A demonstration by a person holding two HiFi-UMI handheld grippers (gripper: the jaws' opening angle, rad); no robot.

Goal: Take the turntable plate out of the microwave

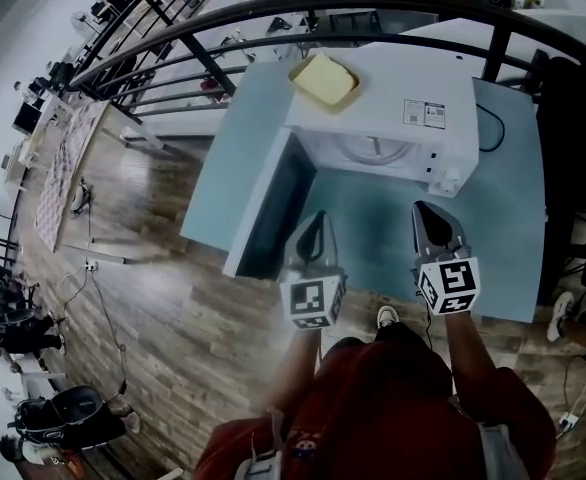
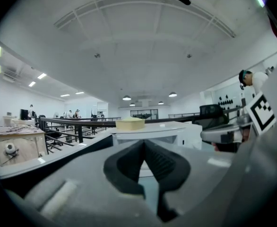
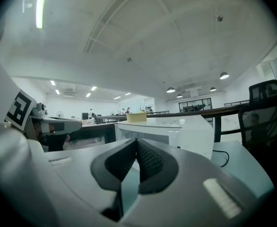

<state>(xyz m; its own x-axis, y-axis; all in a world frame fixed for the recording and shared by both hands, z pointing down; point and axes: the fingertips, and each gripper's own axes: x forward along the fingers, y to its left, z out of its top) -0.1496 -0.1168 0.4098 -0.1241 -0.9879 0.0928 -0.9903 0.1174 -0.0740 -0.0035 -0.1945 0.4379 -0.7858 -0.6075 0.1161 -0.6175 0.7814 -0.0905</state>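
Looking steeply down from the head view, one sees a wooden floor (image 1: 153,298) and a dark curved railing (image 1: 273,13) that runs behind a light blue table (image 1: 373,238). On the far part of this table stands a white microwave (image 1: 403,83), and its door (image 1: 273,203) hangs fully open towards the left side, so the cavity faces the person. The person, in a red top (image 1: 393,408), holds both arms out over the near edge of the table. The left gripper (image 1: 316,218) and the right gripper (image 1: 420,210) are side by side in front of the open cavity, well apart from each other and not touching the microwave. Each of them points towards the oven. In the left gripper view the two dark pads meet at the tip, so this gripper is closed and nothing is between its jaws. In the right gripper view the pads also meet at the tip, closed on nothing. The turntable plate (image 1: 373,150) lies inside the microwave on the cavity floor, a pale round shape partly hidden by the upper edge of the opening. On top of the microwave, near its left back corner, rests a yellow block (image 1: 325,78). A thin black cable (image 1: 490,128) lies on the table just right of the microwave.
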